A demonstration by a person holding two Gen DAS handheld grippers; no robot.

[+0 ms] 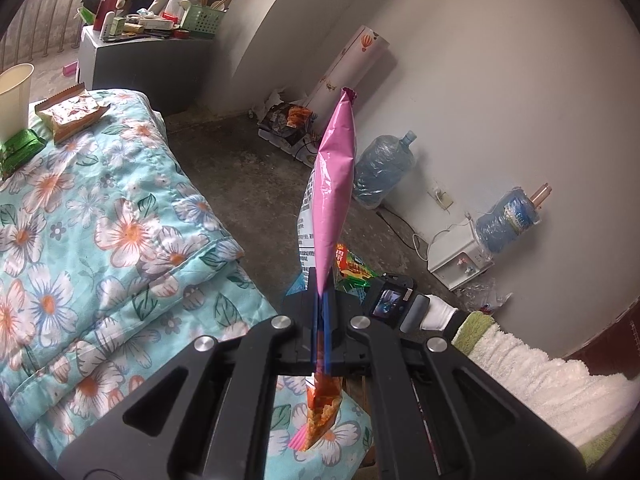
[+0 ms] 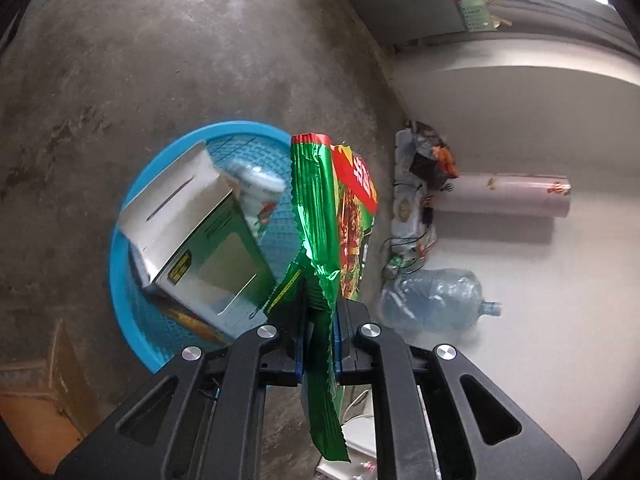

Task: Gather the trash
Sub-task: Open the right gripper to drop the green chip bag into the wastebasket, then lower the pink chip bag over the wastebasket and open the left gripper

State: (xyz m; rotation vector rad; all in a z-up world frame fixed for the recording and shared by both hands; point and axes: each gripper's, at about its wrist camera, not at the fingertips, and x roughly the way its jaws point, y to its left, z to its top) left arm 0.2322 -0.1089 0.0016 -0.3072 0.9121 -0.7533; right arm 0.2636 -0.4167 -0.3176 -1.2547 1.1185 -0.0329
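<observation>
Left gripper (image 1: 322, 312): pinching pink wrapper (image 1: 334, 184), beside the quilt's (image 1: 100, 220) edge.
Right gripper (image 2: 322, 328): pinching green wrapper (image 2: 316, 208), at the basket's (image 2: 120, 280) rim.

We see a pink snack packet (image 1: 334, 184) standing upright, edge-on, its orange printed end hanging below. A shiny green wrapper (image 2: 320, 240) with a red band hangs crumpled above a round blue basket (image 2: 120, 264) on the concrete floor, which holds a green-and-white carton (image 2: 200, 240) lying tilted inside.
</observation>
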